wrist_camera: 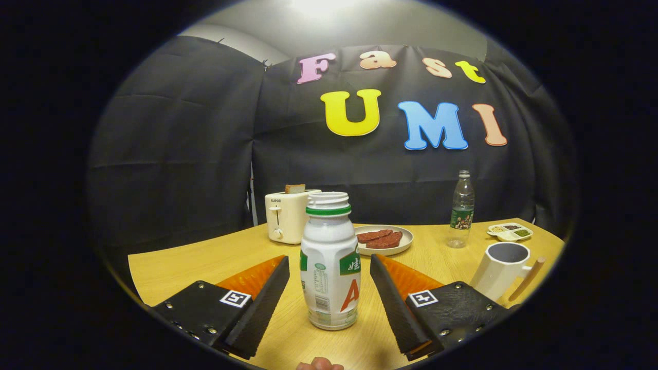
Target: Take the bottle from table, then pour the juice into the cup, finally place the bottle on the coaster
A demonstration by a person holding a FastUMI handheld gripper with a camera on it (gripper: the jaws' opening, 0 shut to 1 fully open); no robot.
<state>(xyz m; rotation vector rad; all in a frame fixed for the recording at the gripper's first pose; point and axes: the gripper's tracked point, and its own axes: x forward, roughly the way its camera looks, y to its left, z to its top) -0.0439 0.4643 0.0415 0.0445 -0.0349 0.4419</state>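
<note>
The bottle, white plastic with a green neck ring and no cap, stood upright on the wooden desk between the fingers. The gripper was spread wide, each ridged pad clear of the bottle's sides. The cup, a white mug with a straight wooden handle, stood to the right beyond the right finger. Farther back were a cream toaster, a round plate of reddish slices, and a clear water bottle.
</note>
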